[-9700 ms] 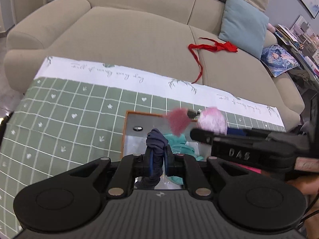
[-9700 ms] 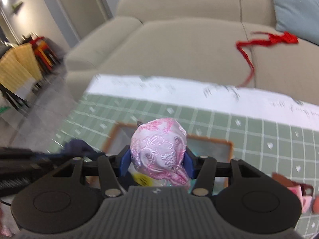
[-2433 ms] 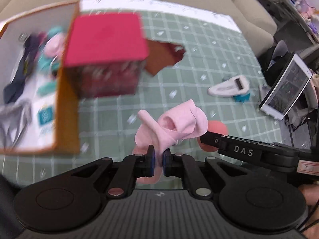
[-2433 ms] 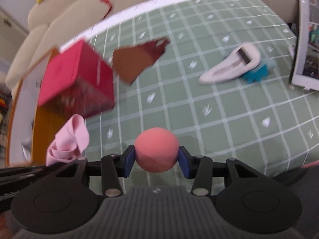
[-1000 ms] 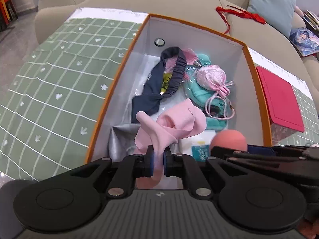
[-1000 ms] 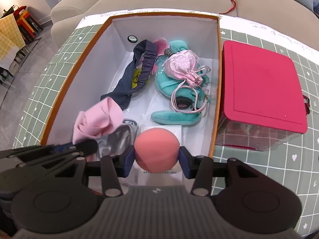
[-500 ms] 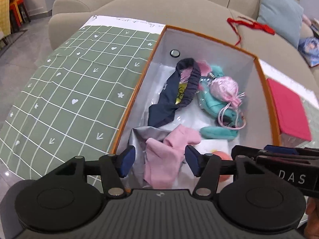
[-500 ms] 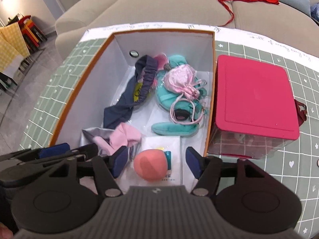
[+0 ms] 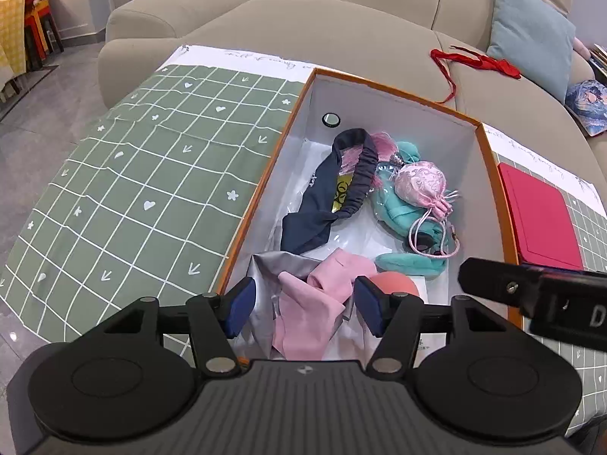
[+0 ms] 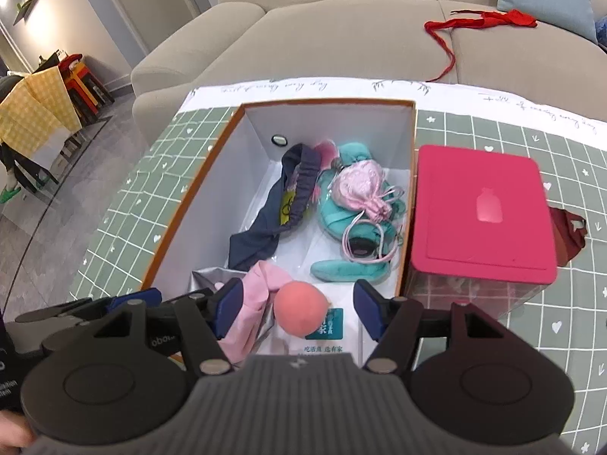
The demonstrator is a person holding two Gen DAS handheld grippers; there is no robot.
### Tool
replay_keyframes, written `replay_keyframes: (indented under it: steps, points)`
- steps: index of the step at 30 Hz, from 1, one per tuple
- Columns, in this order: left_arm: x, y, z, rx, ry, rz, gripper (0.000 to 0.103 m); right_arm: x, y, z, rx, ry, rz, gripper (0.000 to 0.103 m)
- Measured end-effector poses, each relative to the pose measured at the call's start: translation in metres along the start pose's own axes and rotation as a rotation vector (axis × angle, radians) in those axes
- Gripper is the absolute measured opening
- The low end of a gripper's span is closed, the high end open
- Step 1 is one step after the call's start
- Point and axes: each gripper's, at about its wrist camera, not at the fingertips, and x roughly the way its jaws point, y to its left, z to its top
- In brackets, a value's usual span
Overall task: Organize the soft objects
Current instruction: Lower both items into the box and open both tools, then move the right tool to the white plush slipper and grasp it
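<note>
An orange-edged white box [image 9: 383,87] [image 10: 182,204] stands on the green checked cloth. Inside lie a dark headband [image 9: 330,197] [image 10: 280,204], teal slippers [image 9: 409,261] [image 10: 349,265] and a pink satin pouch [image 9: 421,185] [image 10: 360,185]. A pink cloth [image 9: 318,311] [image 10: 254,299] and a salmon ball [image 9: 394,284] [image 10: 299,307] rest at the near end. My left gripper [image 9: 305,307] hangs open above the pink cloth, pads apart from it. My right gripper [image 10: 294,313] is open over the ball, clear of it.
A red-lidded clear box [image 10: 481,212] [image 9: 538,216] stands right of the orange box, a dark red pouch [image 10: 569,235] behind it. A beige sofa [image 9: 341,30] lies beyond with a red ribbon [image 10: 478,22] and a blue cushion [image 9: 531,34].
Both grippers opened; the pink cloth and the salmon ball dropped into the box's near end. The right gripper has since risen a little.
</note>
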Motion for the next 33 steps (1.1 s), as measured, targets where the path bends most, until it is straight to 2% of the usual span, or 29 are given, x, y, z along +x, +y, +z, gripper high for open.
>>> replay_keyframes:
  steps: [6, 10, 16, 19, 24, 27, 30, 33]
  points:
    - [-0.014, -0.002, 0.004, -0.031, -0.015, 0.005, 0.070, -0.020, -0.004, 0.006, -0.002, -0.029, 0.008, 0.064]
    - [-0.024, -0.007, 0.009, -0.026, -0.031, 0.021, 0.070, -0.041, -0.006, 0.012, -0.045, -0.081, -0.003, 0.064]
    - [-0.047, -0.033, 0.023, 0.026, -0.079, -0.002, 0.070, -0.080, -0.038, 0.024, -0.022, -0.170, -0.034, 0.064]
    - [-0.058, -0.059, 0.030, 0.065, -0.108, -0.032, 0.070, -0.092, -0.070, 0.028, 0.009, -0.183, -0.075, 0.065]
    - [-0.068, -0.108, 0.031, 0.132, -0.116, -0.116, 0.070, -0.094, -0.137, 0.026, 0.066, -0.151, -0.192, 0.065]
    - [-0.071, -0.135, 0.025, 0.185, -0.108, -0.154, 0.070, -0.091, -0.182, 0.017, 0.082, -0.164, -0.337, 0.065]
    - [-0.072, -0.161, 0.016, 0.244, -0.107, -0.170, 0.070, -0.079, -0.236, 0.009, 0.097, -0.120, -0.458, 0.065]
    - [-0.072, -0.187, 0.005, 0.321, -0.101, -0.174, 0.070, -0.066, -0.292, 0.002, 0.159, -0.049, -0.514, 0.065]
